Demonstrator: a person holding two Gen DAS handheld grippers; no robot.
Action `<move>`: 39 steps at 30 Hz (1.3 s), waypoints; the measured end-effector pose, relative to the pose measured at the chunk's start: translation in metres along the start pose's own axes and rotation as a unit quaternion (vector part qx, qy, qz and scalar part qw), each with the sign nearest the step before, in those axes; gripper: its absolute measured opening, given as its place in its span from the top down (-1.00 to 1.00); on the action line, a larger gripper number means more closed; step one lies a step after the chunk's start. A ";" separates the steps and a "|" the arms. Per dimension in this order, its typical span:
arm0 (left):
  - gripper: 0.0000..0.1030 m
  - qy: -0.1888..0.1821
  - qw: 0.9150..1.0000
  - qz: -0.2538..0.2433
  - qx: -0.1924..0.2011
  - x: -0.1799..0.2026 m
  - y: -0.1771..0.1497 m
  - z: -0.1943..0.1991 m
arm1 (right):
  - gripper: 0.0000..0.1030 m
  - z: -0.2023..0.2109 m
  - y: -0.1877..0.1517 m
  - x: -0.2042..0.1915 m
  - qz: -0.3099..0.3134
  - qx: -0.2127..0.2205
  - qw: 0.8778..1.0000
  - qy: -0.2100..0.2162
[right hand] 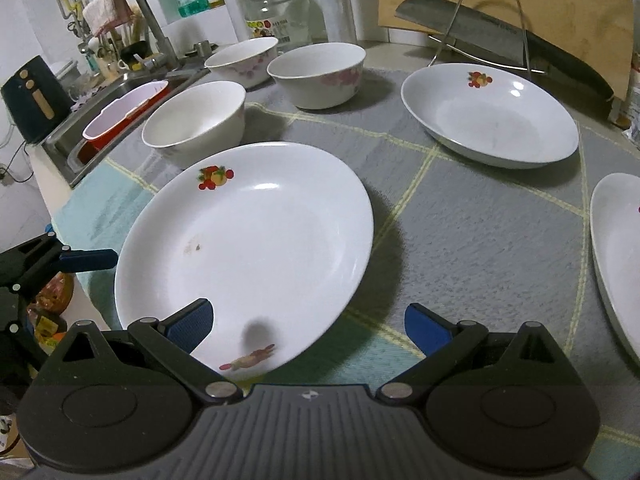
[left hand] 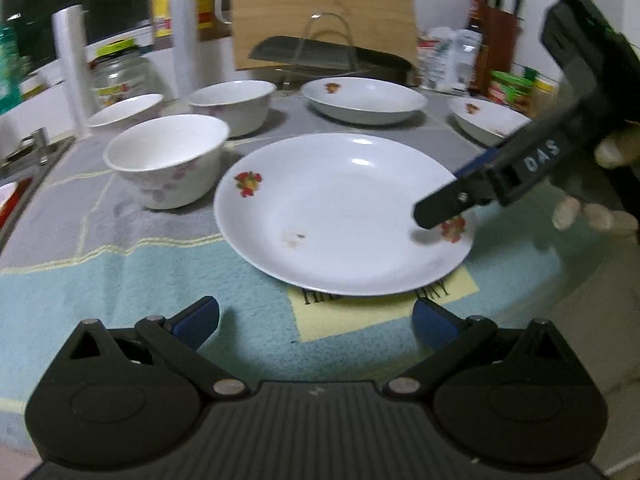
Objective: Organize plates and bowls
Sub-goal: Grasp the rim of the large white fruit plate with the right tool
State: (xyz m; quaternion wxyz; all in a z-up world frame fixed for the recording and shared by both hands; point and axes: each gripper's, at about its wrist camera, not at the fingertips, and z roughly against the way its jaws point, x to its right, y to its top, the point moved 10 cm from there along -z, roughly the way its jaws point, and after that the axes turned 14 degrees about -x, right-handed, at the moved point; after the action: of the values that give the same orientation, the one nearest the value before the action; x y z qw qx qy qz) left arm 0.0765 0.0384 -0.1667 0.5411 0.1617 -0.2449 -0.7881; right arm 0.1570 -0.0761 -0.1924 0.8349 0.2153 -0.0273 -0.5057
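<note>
A white plate with fruit motifs (left hand: 340, 216) (right hand: 248, 248) lies on the towel nearest me. My right gripper (right hand: 308, 326) is open, its jaws straddling the plate's near rim; in the left wrist view its fingers (left hand: 444, 210) reach over the plate's right edge. My left gripper (left hand: 316, 320) is open and empty, just short of the plate's front edge. Two more plates (right hand: 488, 116) (right hand: 616, 256) lie further right. Three white bowls (right hand: 196, 120) (right hand: 316, 74) (right hand: 244, 60) stand at the left back.
A sink (right hand: 116, 108) with a tap and a pink tub lies at the left. A wire rack (right hand: 492, 20), a cutting board (right hand: 560, 8), a glass jar (right hand: 280, 12) and bottles stand along the back wall.
</note>
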 end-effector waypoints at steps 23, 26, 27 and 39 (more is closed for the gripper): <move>-1.00 -0.050 0.995 -0.082 0.023 -0.007 0.012 -0.021 | -1.00 -0.022 0.010 -0.012 0.028 -0.035 0.997 -0.070; -1.00 -0.055 0.994 -0.087 0.039 -0.007 0.011 -0.020 | -1.00 -0.022 0.010 -0.012 0.026 -0.036 0.997 -0.070; -1.00 -0.056 0.994 -0.087 0.043 -0.008 0.010 -0.020 | -1.00 -0.022 0.010 -0.012 0.026 -0.035 0.997 -0.070; -1.00 -0.072 0.990 -0.114 0.037 -0.008 0.015 -0.022 | -1.00 -0.019 0.006 -0.012 0.036 -0.008 0.997 -0.068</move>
State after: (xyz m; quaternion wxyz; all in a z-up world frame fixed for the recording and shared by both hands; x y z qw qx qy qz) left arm 0.1023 0.0364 -0.1769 0.4222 0.1509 -0.2923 -0.8448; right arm 0.1610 -0.0568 -0.2052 0.8503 0.1726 -0.0877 -0.4894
